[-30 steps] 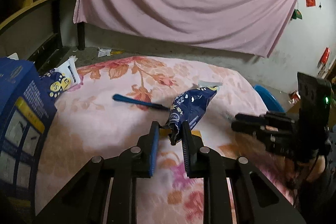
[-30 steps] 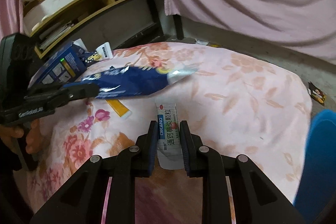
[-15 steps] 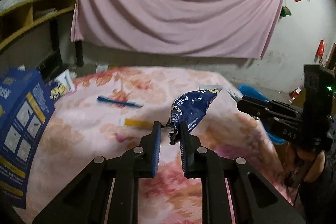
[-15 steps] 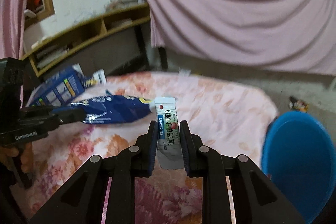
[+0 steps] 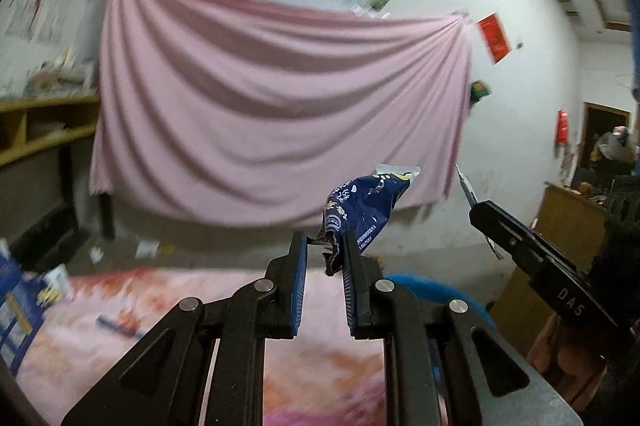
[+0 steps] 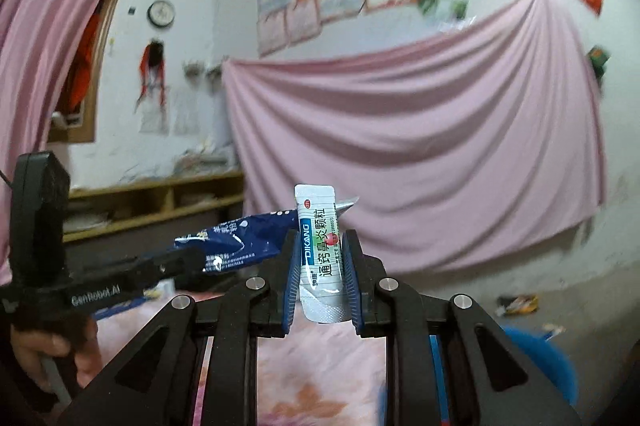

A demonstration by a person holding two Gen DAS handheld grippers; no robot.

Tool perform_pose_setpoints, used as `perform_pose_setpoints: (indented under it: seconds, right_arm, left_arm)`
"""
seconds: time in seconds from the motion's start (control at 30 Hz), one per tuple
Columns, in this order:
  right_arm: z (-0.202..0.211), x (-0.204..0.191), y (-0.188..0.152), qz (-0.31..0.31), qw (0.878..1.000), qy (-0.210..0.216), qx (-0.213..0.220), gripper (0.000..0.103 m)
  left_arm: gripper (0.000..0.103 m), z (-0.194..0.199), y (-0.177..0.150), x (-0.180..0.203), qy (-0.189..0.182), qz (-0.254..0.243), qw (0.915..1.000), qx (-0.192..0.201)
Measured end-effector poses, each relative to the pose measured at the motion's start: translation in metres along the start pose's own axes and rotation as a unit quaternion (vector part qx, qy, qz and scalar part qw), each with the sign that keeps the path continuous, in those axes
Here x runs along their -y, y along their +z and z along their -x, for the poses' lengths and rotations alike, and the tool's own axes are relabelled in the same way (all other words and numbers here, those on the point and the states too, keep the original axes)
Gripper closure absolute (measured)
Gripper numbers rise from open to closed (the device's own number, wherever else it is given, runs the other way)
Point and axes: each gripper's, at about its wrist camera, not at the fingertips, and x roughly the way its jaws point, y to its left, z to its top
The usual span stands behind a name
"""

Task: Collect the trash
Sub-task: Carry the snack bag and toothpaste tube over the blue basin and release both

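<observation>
My left gripper (image 5: 323, 246) is shut on the crumpled end of a dark blue snack bag (image 5: 360, 210), held up in the air above the floral bedspread (image 5: 160, 306). My right gripper (image 6: 320, 250) is shut on a white medicine sachet (image 6: 318, 222) with blue print, which stands upright between the pads. In the right wrist view the left gripper (image 6: 188, 260) comes in from the left with the blue bag (image 6: 240, 238) beside the sachet. In the left wrist view the right gripper (image 5: 480, 214) sits at the right, its sachet (image 5: 466, 186) seen edge-on. A blue bin (image 6: 540, 358) stands low on the right.
A pink cloth (image 5: 260, 106) hangs on the wall ahead. A wooden shelf (image 6: 160, 194) runs along the left wall. A blue carton (image 5: 16, 306) and a blue stick (image 5: 116, 324) lie on the bed. Wrappers (image 6: 516, 304) litter the floor. The bin's rim (image 5: 432, 286) shows past the bed.
Both grippers have risen from the bed and tipped up toward level, each keeping its item. The views now show mostly wall and curtain, and the bed has dropped to the bottom.
</observation>
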Motion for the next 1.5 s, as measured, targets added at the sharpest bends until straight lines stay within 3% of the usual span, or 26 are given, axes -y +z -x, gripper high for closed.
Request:
perform_pose_setpoints:
  seconds: [0.23,0.43,0.6,0.77,1.0,1.5]
  right_arm:
    - [0.025,0.018,0.013,0.024,0.996,-0.068,0.045,0.084]
    - [0.037,0.043,0.013,0.015,0.993,-0.109,0.045,0.084]
    - [0.033,0.065,0.007,-0.014,0.99,-0.139,0.014,0.084]
    - [0.029,0.092,-0.007,-0.055,0.986,-0.156,-0.035,0.084]
    - [0.02,0.115,-0.022,-0.093,0.977,-0.166,-0.096,0.084]
    - [0.002,0.13,-0.047,-0.11,0.954,-0.19,-0.206,0.083]
  left_arm:
    - [0.089,-0.008,0.007,0.044,-0.024,-0.028,0.9977,0.057]
    - [0.089,-0.023,0.006,0.077,-0.029,-0.067,0.994,0.082]
    - [0.089,-0.046,0.001,0.103,-0.035,-0.091,0.9925,0.075]
    - [0.089,-0.069,-0.008,0.118,-0.033,-0.093,0.9945,0.036]
    - [0.089,-0.108,-0.02,0.128,-0.019,-0.091,0.9943,-0.052]
    - [0.088,-0.162,-0.045,0.133,-0.043,-0.052,0.978,-0.197]
